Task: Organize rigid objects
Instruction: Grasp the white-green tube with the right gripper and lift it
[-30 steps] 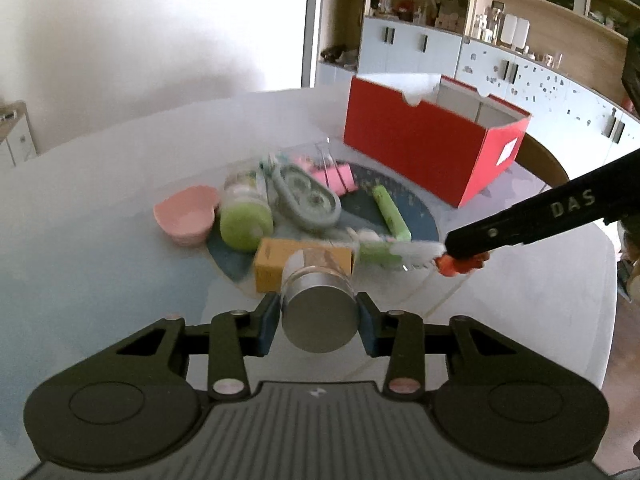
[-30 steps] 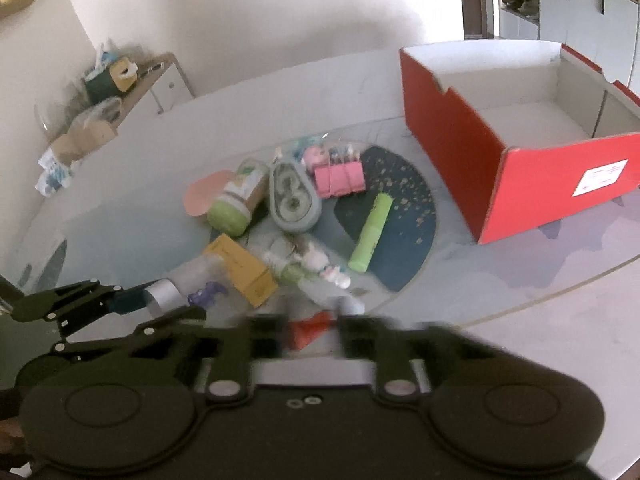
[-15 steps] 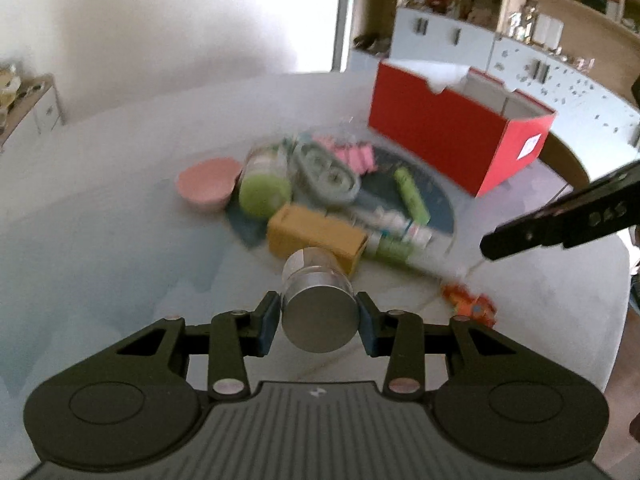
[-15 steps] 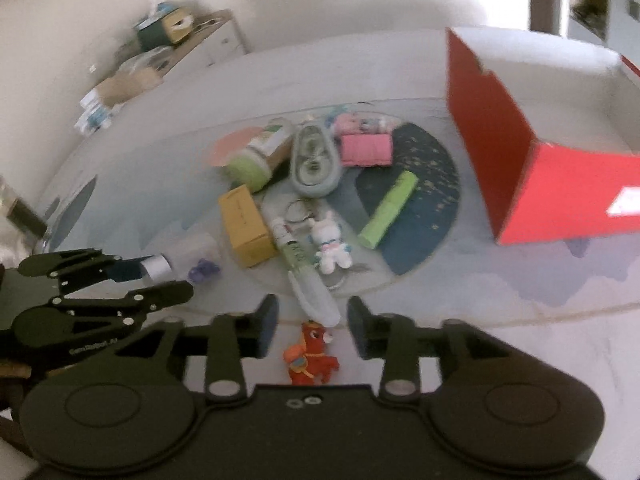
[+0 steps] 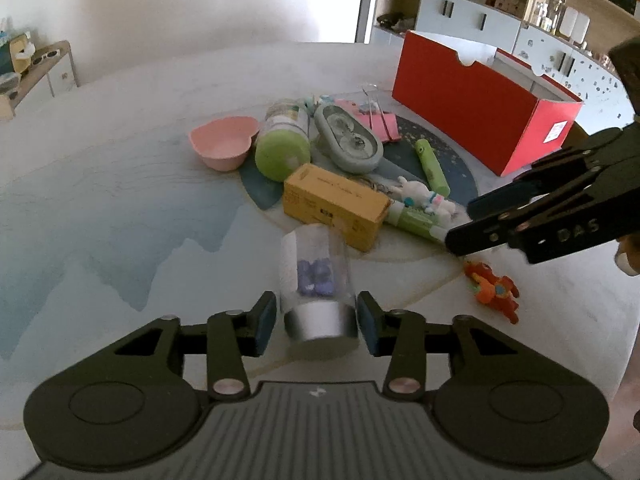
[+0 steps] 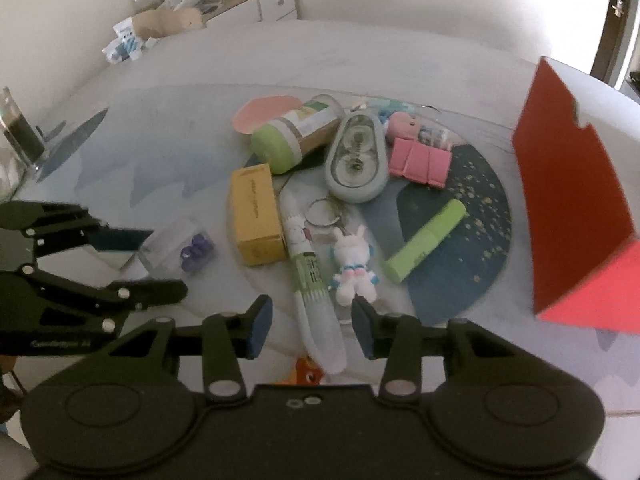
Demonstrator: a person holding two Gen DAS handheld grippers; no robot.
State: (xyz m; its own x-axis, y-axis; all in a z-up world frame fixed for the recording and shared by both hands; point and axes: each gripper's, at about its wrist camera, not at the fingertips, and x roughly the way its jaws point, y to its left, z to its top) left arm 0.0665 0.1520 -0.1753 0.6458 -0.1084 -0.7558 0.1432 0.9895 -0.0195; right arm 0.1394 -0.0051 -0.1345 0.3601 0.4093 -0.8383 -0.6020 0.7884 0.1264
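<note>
One red box (image 5: 472, 120), one yellow carton (image 5: 334, 204), two toy figures (image 5: 494, 286), one pink bowl (image 5: 224, 146)

a clear jar (image 5: 316, 280) with a silver lid and purple bits inside lies on its side near the yellow box (image 5: 334, 205). the green-capped jar (image 5: 285, 140), grey case (image 5: 347, 138), green tube (image 5: 431, 167), bunny charm (image 6: 354, 266) and pen (image 6: 314, 280) lie clustered; the orange toy (image 5: 494, 286) lies apart.

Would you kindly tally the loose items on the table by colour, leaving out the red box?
Pink: 2, heart-shaped bowl, binder clips
Green: 3, lidded jar, marker, pen
Yellow: 1, carton
Grey: 1, tape dispenser
White: 1, bunny keychain
Orange: 1, toy
Clear: 1, vial
Total: 10
</note>
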